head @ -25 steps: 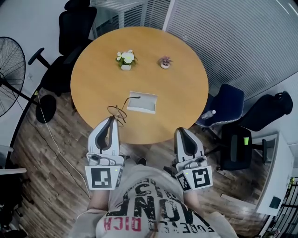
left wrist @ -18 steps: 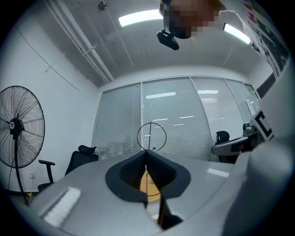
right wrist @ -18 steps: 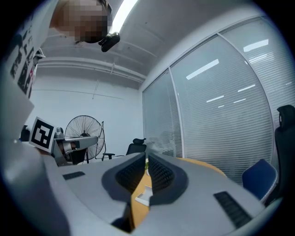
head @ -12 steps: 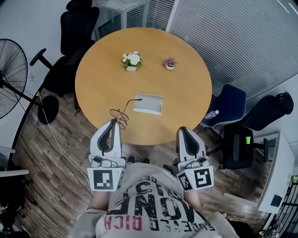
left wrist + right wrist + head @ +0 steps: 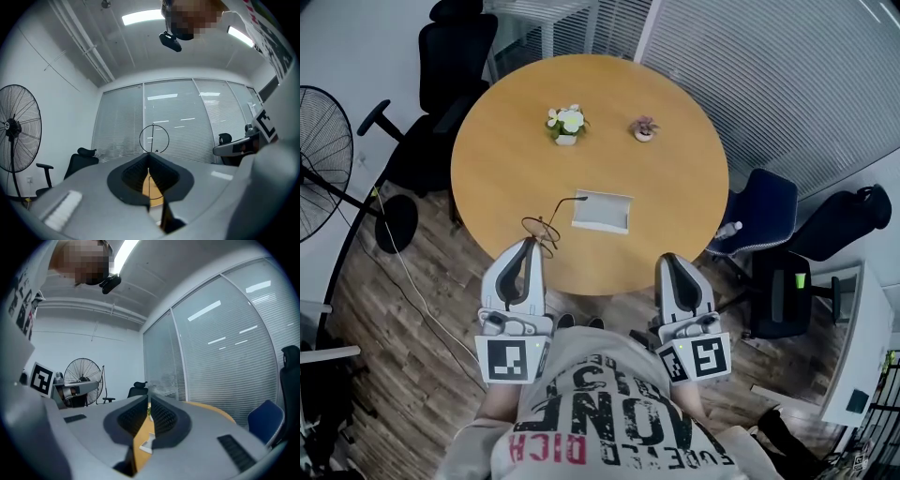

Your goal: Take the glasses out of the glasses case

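Head view: the glasses [image 5: 540, 228] are already out of the glasses case [image 5: 602, 211], pinched at the tip of the left gripper [image 5: 528, 244] over the near edge of the round table [image 5: 666, 197]. The case lies open and white near the middle of the table, a little apart from the frame.

The left gripper view shows the jaws closed on a thin wire part of the frame, with one round rim [image 5: 154, 138] standing up just past the jaw tips. The right gripper [image 5: 667, 261] hangs at the table's near edge with its jaws shut on nothing. In the right gripper view only the table top and a small white shape, probably the case, show through the slit.

The frame looks like fine metal wire, so it should be very light, springy and easy to bend. The lenses would scratch or smudge if rubbed or set face down. A narrow wire can also twist or slip between flat pads, so the pair may swing in the grip. The safest hold is probably on the bridge or on a temple arm close to the hinge, with light pressure and never on a lens. Putting it down with the arms or rim edges meeting the table first, slowly, should spare the glass
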A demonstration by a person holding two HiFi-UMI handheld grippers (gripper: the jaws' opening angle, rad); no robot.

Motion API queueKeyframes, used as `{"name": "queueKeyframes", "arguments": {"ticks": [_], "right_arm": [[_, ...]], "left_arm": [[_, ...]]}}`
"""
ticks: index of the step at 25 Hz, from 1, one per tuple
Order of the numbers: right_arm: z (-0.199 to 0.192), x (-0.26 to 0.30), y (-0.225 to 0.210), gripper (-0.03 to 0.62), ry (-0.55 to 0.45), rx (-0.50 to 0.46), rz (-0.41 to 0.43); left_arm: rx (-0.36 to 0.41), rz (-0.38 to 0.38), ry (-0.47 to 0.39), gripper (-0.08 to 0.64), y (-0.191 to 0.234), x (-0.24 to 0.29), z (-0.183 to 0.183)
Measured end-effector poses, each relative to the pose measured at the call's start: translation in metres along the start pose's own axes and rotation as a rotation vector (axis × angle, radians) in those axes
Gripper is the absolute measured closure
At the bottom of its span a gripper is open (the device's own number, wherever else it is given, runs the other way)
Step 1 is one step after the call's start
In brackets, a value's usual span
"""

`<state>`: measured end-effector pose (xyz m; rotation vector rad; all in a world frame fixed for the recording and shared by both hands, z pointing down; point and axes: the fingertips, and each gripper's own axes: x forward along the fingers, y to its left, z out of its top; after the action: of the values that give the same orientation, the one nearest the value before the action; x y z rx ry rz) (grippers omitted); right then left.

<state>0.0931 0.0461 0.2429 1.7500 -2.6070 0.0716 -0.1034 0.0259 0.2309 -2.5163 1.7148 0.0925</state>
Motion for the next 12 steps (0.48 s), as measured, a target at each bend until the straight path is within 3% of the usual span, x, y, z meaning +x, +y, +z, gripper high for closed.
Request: {"name": "queueKeyframes", "arguments": {"ticks": [12], "right_arm": [[-0.0021,0.0102,0.0036,0.563,0.009,-0.003,-0.007]], "left_arm": [[-0.029,-0.021,0.027,0.541,0.0056,0.0091,-0.0056]]}}
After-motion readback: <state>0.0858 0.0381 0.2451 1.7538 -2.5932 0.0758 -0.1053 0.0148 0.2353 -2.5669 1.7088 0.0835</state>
